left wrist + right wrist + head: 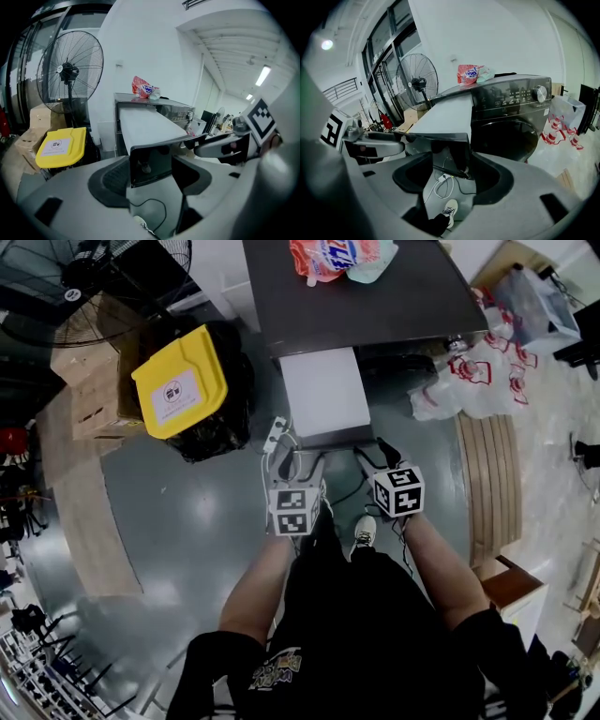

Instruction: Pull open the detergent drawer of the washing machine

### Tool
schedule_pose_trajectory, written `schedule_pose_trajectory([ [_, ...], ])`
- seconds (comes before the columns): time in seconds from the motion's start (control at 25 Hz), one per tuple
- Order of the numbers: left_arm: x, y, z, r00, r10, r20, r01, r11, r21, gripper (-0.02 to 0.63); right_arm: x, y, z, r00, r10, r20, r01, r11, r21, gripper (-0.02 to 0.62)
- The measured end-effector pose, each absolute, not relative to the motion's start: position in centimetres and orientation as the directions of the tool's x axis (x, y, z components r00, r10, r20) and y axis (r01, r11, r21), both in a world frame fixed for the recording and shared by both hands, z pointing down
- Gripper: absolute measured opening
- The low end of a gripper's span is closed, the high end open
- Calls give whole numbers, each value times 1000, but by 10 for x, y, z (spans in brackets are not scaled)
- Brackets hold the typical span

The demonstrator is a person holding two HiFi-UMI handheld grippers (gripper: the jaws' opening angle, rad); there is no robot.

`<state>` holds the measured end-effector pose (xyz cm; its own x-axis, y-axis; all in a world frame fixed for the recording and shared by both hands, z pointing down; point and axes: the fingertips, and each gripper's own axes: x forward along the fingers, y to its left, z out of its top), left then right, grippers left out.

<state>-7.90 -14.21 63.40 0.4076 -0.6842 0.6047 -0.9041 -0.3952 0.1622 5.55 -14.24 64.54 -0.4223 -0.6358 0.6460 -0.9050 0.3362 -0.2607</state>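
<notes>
Dark grey front-loading washing machine (375, 296) at the top of the head view, and its long white detergent drawer (323, 390) juts far out of the machine's front toward the person. The drawer's glossy dark front panel (150, 161) sits squeezed between the left gripper (151, 169) jaws, while the right gripper (451, 165) clamps that same panel from the other side.

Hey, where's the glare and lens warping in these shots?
Head view: pale glare patches on the floor. Left gripper view: fisheye bends the window frames, ceiling lamp blown out. Right gripper view: black vignetted corners, lines of the washing machine curve.
</notes>
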Motion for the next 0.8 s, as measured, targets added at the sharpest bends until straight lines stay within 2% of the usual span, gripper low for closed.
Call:
schedule_pose_trajectory([
  [0.24, -81, -132, 627, 385, -698, 604, -917, -363, 164, 262, 64, -132, 629, -427, -647, 632, -902, 357, -244, 232],
  [0.52, -69, -100, 597, 367, -752, 547, -927, -348, 143, 245, 82, -116, 570, -457, -729, 510, -884, 437, -167, 53],
  [0.56, -67, -93, 590, 361, -765, 533, -929, -342, 139, 232, 84, -112, 559, -466, -738, 487, -878, 453, -155, 7],
  [0.64, -61, -79, 573, 349, -791, 503, -935, -332, 127, 195, 85, -101, 538, -496, -745, 446, -860, 493, -132, 5],
  [0.8, -52, -44, 532, 329, -834, 443, -942, -323, 92, 47, 85, -70, 509, -553, -732, 397, -825, 547, -140, 5],
])
